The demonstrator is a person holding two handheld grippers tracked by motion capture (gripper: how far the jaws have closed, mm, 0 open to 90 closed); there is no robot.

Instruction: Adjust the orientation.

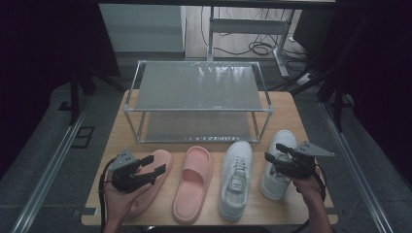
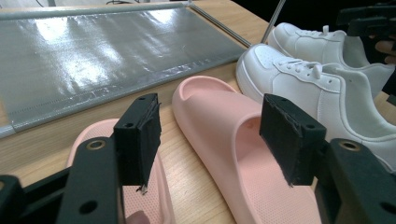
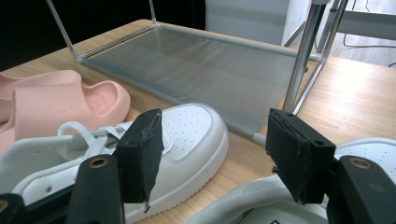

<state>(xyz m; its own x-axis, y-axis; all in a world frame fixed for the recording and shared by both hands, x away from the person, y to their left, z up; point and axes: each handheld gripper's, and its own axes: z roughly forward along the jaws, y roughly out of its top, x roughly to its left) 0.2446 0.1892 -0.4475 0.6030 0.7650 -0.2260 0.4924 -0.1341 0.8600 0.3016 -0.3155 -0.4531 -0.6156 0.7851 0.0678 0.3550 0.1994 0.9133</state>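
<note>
High view: on the worktop (image 1: 291, 109), four shoes are laid in a row before the rack (image 1: 197, 99), long axes pointing at it. The left tool (image 1: 154, 170), open and empty, is held over the left slipper (image 1: 158, 160); the right tool (image 1: 272, 162), likewise open, is held over the right sneaker (image 1: 282, 141).

The high view is dim, with near-black corners and sides; only the worktop (image 1: 291, 116) and the floor strip behind it catch soft light from above. The rack (image 1: 199, 87) top shows a pale sheen. Shadows under the shoes are faint and soft. Both gripper views are brighter: glare streaks the lower shelf (image 2: 93, 51) in the left one, and the near tongs (image 2: 210, 135) look slightly soft and enlarged, while the sneakers (image 3: 187, 135) stay sharp.
</note>
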